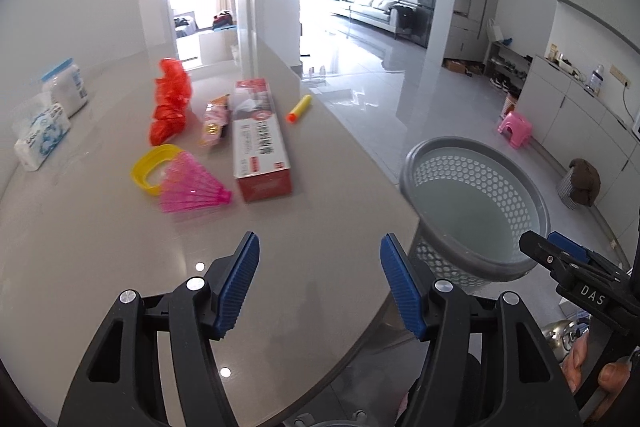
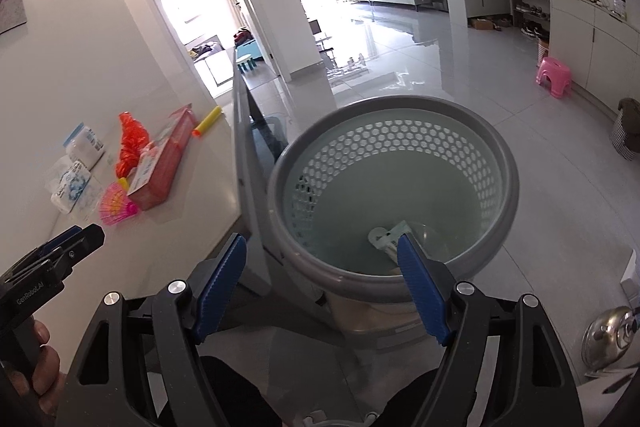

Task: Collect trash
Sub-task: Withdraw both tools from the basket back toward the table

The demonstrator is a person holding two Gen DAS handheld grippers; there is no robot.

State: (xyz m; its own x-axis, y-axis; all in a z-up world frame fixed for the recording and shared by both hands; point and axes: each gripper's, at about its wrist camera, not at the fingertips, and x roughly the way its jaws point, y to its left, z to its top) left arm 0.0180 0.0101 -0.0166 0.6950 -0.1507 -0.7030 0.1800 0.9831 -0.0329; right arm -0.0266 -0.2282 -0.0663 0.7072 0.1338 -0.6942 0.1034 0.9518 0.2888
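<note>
A grey perforated trash bin stands on the floor beside the table's right edge; in the right wrist view a small wrapper lies at its bottom. On the table lie a red box, a pink shuttlecock, a yellow ring, a red plastic bag, a pink snack packet and a yellow-orange foam dart. My left gripper is open and empty over the table's near edge. My right gripper is open and empty above the bin's near rim.
A tissue pack and a white jar stand at the table's far left. A pink stool, a dark basket and cabinets are across the glossy floor. A metal pot lid lies at lower right.
</note>
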